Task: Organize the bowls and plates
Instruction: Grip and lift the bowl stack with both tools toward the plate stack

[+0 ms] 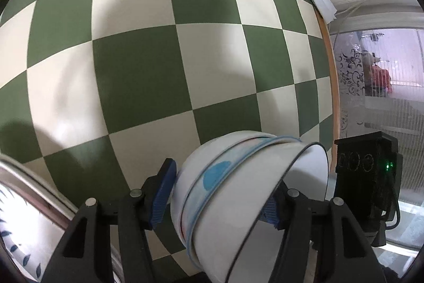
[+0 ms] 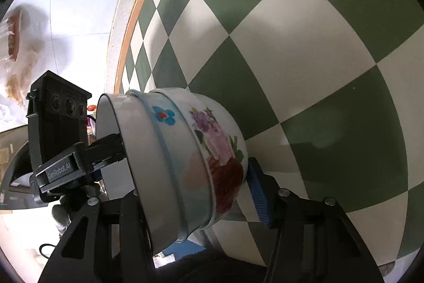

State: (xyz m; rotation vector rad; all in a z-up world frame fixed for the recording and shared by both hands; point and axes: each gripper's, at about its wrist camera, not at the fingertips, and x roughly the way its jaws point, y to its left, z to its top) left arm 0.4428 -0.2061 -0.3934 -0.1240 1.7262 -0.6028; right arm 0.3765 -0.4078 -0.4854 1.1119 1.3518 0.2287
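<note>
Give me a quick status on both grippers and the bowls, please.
Left gripper and right gripper both clamped across the nested bowl stack. Stack tipped on its side over the checkered tablecloth. Patterned plate nearby.

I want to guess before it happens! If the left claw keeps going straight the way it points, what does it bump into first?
Probably the green-and-cream checkered tablecloth. The left claw already has the stack of bowls between its pads, tilted on its side, so the bowls would likely touch the cloth first. How far off it lies is hard to tell.

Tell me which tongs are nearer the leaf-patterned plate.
Left. The plate lies right beside the left tongs; the right tongs grip the bowls from the opposite side, farther away.
</note>
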